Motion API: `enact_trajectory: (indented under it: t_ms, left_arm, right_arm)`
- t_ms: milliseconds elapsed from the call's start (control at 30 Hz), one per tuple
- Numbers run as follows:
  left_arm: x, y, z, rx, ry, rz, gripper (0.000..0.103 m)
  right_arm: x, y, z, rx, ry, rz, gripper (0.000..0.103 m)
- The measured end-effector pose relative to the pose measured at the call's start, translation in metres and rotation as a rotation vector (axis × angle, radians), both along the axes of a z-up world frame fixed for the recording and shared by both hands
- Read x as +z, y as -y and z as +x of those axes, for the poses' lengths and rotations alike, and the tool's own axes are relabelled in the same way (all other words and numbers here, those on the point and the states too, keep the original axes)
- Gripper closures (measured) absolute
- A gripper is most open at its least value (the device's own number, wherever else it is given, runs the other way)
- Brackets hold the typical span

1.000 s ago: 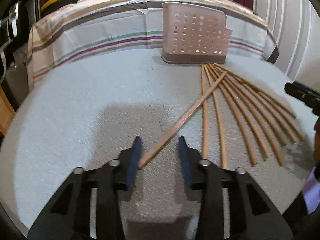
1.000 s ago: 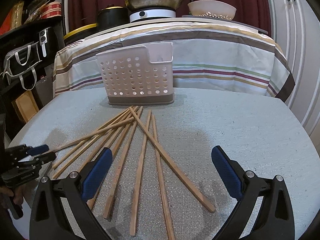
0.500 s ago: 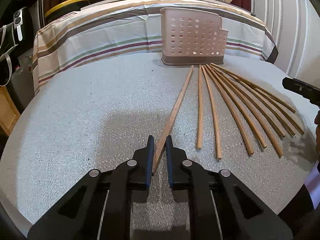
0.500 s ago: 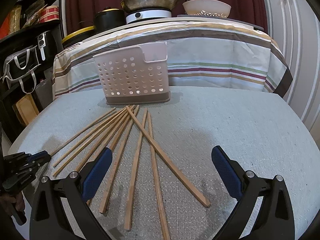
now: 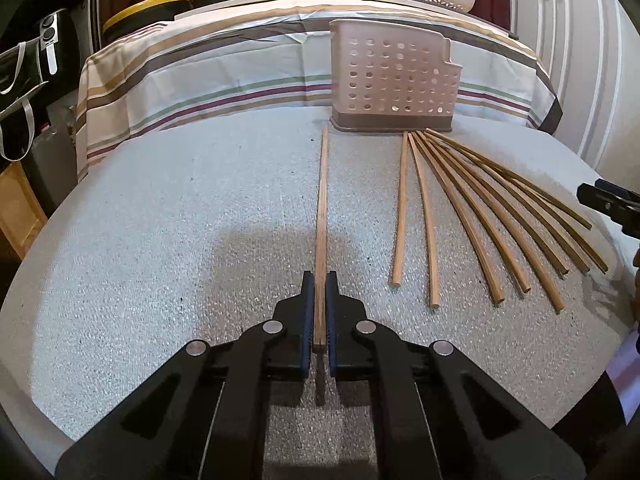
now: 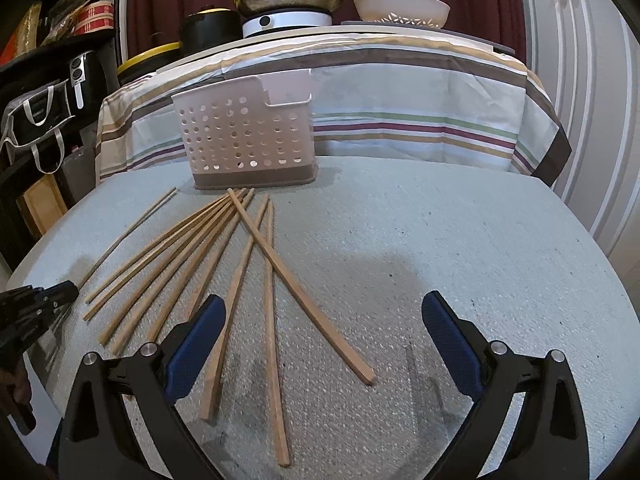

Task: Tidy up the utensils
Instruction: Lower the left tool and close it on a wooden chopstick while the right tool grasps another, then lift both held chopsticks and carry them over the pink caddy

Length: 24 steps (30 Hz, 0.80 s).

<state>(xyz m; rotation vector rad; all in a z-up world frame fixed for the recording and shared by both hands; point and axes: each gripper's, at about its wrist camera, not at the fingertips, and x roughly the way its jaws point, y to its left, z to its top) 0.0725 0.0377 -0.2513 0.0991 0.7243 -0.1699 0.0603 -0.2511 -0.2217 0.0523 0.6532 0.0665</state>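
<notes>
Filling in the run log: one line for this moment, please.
left tool: shut on chopstick | right tool: open, hovering | caddy: upright

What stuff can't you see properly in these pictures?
- Inside of the pale perforated plastic utensil basket: both views, hidden by its own walls.
- Near end of the wooden chopstick in the left gripper: left view, behind the blue pads.
- Right gripper: left view, cut off by the edge.

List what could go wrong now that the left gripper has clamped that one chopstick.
1. The left gripper holds the chopstick at its very end, so the long free length may sag or pivot when lifted.
2. The far tip lies close to the basket and might catch its base or wall.
3. The open right gripper hovers over the other chopsticks and could scatter them.
</notes>
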Motion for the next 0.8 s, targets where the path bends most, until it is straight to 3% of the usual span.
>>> enact_trajectory:
  t_ms: [67, 133, 300, 533, 600, 800]
  left_arm:
    - [0.0, 0.001, 0.001, 0.003, -0.002, -0.001, 0.097]
    - [0.0, 0.001, 0.002, 0.007, -0.004, -0.005, 0.097]
    - [0.0, 0.0, 0.003, 0.019, -0.006, -0.002, 0.097]
    - [0.0, 0.0, 0.004, 0.033, -0.009, -0.013, 0.097]
    - [0.0, 0.0, 0.005, 0.035, -0.011, -0.019, 0.097]
    - [0.0, 0.001, 0.004, 0.037, -0.009, -0.018, 0.097]
  right_arm:
    - [0.001, 0.003, -0.002, 0.0, 0.003, -0.009, 0.014]
    - [0.002, 0.006, -0.003, 0.0, -0.004, -0.012, 0.033]
    - [-0.003, 0.015, 0.001, 0.01, -0.064, -0.014, 0.053]
    - [-0.012, 0.015, 0.002, 0.039, -0.126, -0.008, 0.063]
    - [-0.017, 0.014, 0.002, 0.059, -0.148, -0.005, 0.08]
    - [-0.021, 0.01, -0.009, 0.081, -0.128, -0.001, 0.093]
